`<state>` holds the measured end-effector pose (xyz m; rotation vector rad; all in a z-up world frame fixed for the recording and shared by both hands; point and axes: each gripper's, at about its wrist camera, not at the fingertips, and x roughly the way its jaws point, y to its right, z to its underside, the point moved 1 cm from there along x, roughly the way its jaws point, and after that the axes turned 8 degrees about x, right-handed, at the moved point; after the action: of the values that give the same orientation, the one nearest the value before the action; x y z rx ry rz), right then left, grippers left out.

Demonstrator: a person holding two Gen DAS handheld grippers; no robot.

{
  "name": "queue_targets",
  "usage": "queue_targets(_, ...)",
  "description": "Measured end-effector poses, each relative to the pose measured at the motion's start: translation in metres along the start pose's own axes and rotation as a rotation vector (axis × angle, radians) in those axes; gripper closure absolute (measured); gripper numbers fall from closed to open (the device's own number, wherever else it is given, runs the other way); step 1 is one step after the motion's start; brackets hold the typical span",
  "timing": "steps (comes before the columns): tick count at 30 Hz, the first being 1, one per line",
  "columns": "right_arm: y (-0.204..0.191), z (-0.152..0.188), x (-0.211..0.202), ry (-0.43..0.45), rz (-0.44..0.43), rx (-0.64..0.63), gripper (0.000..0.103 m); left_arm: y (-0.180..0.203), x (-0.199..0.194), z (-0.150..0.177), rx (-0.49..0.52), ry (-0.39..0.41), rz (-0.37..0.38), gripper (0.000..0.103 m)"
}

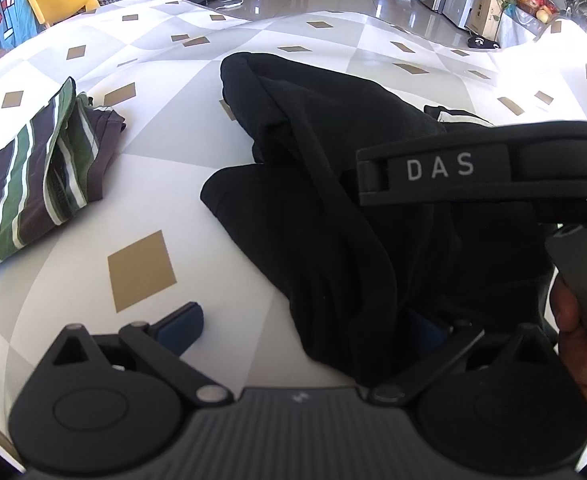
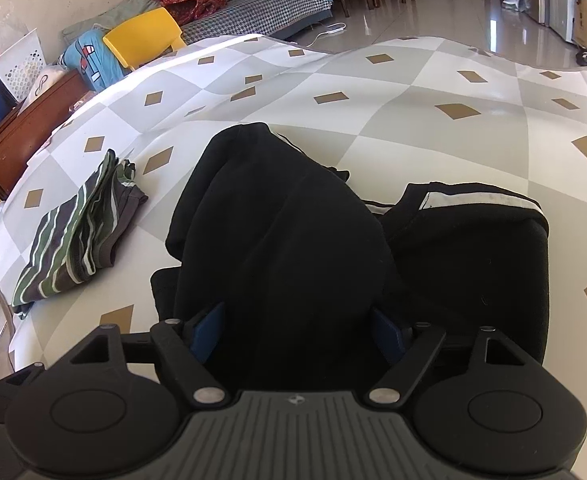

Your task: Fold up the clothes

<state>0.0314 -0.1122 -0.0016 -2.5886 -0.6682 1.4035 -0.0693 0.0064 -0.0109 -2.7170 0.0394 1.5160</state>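
With both grippers' fingers spread wide, your right gripper (image 2: 297, 332) straddling the black garment (image 2: 293, 232) and your left gripper (image 1: 305, 328) barely catching its edge, closing now risks a lopsided fold.

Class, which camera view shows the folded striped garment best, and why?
The right wrist view: the striped garment lies whole on the tablecloth. In the left wrist view it looks bigger, but the picture's left edge crops it.

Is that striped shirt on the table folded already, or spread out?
Folded: the striped shirt lies as a compact, layered rectangle on the tablecloth, its stacked edges showing.
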Motion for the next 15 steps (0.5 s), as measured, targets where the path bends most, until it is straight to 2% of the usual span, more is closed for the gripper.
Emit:
queue_targets(3,0.0,0.0,-0.003,0.016,0.018,0.002,0.046,-0.001,0.001,0.0,-0.005,0.0,-0.003,0.0)
queue_targets(11,0.006,-0.001,-0.014,0.066,0.034,0.037,0.074,0.001,0.0,-0.002,0.001,0.009,-0.022,0.0)
queue_targets(15,0.006,-0.001,-0.025,0.098,0.026,0.05,0.083,-0.001,0.0,-0.002,0.002,0.017,-0.034,0.0)
